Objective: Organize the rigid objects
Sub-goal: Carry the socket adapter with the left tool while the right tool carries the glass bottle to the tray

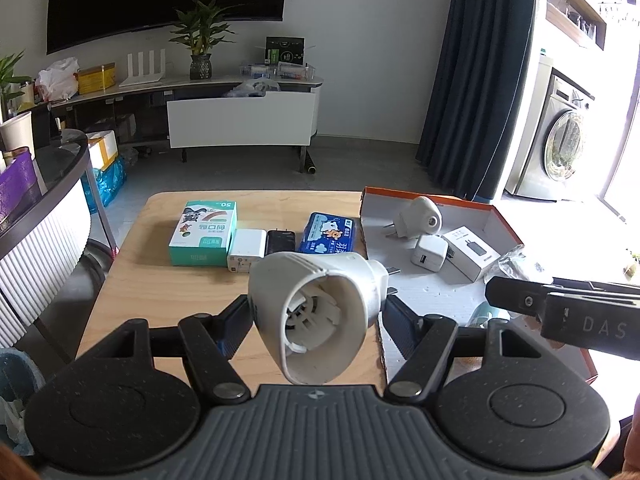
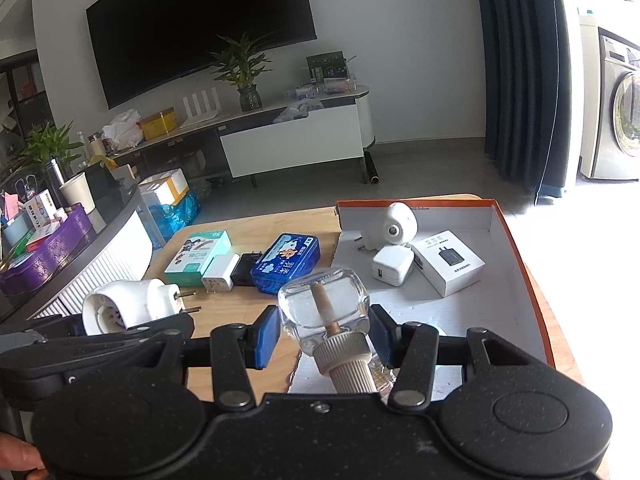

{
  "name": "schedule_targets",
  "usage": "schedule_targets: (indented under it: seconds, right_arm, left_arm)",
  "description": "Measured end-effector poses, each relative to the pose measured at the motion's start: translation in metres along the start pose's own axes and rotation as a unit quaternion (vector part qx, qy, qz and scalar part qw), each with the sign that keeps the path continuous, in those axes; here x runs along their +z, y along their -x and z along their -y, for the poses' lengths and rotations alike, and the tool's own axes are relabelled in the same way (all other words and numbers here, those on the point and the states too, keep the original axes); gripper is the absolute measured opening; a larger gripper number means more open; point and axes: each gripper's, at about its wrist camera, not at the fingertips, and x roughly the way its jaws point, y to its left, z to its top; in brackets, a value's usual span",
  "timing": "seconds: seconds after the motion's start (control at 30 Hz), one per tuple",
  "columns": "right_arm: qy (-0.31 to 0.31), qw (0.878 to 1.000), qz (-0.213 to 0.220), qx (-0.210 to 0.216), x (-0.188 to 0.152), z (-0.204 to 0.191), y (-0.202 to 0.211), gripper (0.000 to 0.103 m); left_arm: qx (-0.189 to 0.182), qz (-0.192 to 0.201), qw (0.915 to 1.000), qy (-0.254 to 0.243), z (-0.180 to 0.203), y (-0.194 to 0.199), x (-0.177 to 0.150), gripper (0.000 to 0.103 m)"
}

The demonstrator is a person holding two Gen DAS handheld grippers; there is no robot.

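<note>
Left gripper [image 1: 316,316] clamped on white plug-in heater unit [image 1: 316,312], hollow socket facing camera, prongs pointing away, held above wooden table [image 1: 160,292] near its edge with the box.

Right gripper [image 2: 324,334] clamped on clear glass refill bottle [image 2: 324,304], wick visible inside, ribbed cap toward camera, held over near edge of orange-rimmed cardboard box [image 2: 520,248].

In box: second white plug-in unit [image 2: 394,224], white USB charger [image 2: 392,266], white charger carton [image 2: 448,262], grouped close.

On table, in a row: teal bandage box [image 1: 204,232], white adapter [image 1: 248,254], black adapter [image 1: 280,242], blue tin [image 1: 330,234].
</note>
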Motion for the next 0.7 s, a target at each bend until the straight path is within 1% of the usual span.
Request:
schedule_targets:
  seconds: [0.3, 0.7]
  right_arm:
    - [-0.012, 1.000, 0.005, -0.013, 0.001, 0.015, 0.005, 0.059]
    - [-0.033, 0.999, 0.015, -0.038, 0.002, 0.040, 0.015, 0.059]
  left_arm:
    - [-0.009, -0.001, 0.9999, -0.012, 0.013, -0.005, 0.003, 0.072]
    - [-0.034, -0.002, 0.9988, -0.036, 0.040, -0.013, 0.007, 0.072]
